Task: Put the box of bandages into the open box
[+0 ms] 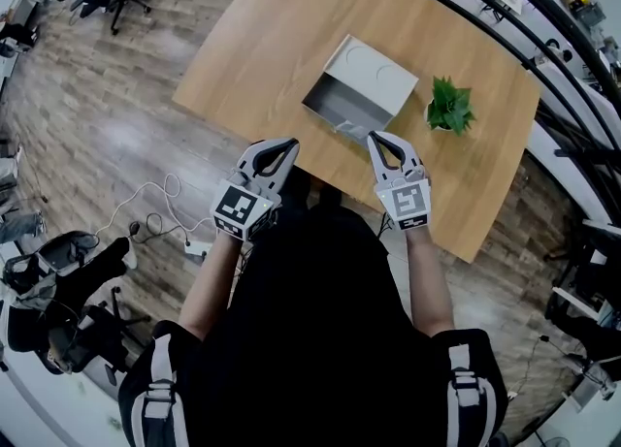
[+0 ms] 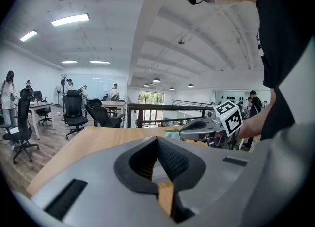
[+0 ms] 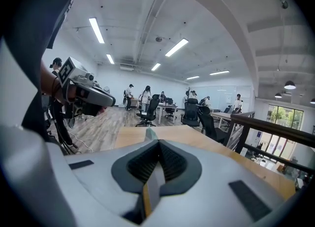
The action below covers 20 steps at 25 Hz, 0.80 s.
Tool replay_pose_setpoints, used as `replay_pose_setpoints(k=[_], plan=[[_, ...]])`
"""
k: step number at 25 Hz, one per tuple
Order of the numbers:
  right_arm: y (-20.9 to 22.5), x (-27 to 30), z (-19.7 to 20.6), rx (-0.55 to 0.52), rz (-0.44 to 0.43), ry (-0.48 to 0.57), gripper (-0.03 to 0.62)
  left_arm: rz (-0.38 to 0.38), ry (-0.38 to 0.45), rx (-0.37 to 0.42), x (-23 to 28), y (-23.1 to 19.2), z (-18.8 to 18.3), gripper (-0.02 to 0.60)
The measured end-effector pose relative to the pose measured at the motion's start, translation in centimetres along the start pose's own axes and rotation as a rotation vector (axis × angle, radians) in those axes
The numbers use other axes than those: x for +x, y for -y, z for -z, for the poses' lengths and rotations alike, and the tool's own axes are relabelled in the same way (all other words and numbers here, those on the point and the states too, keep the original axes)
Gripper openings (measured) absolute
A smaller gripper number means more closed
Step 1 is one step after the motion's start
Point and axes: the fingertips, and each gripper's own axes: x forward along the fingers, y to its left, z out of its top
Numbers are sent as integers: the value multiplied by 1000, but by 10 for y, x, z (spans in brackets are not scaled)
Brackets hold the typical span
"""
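Jaws together, nothing held: left gripper (image 1: 293,145) and right gripper (image 1: 372,136), both just short of the open box (image 1: 374,72) (lid up). The bandage box is not identifiable in or beside the open box; placement is possibly done, unconfirmed.

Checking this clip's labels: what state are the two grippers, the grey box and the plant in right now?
left gripper: shut, nothing held.
right gripper: shut, nothing held.
grey box: open, lid folded back, standing on the table.
potted plant: upright, beside the box, apart from it.
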Motion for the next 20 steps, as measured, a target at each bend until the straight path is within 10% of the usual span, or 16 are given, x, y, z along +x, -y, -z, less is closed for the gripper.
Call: replay_pose_setpoints(k=[20], plan=[[6, 46, 39, 76, 32, -119, 25, 107, -51, -7, 30, -39, -1, 21]])
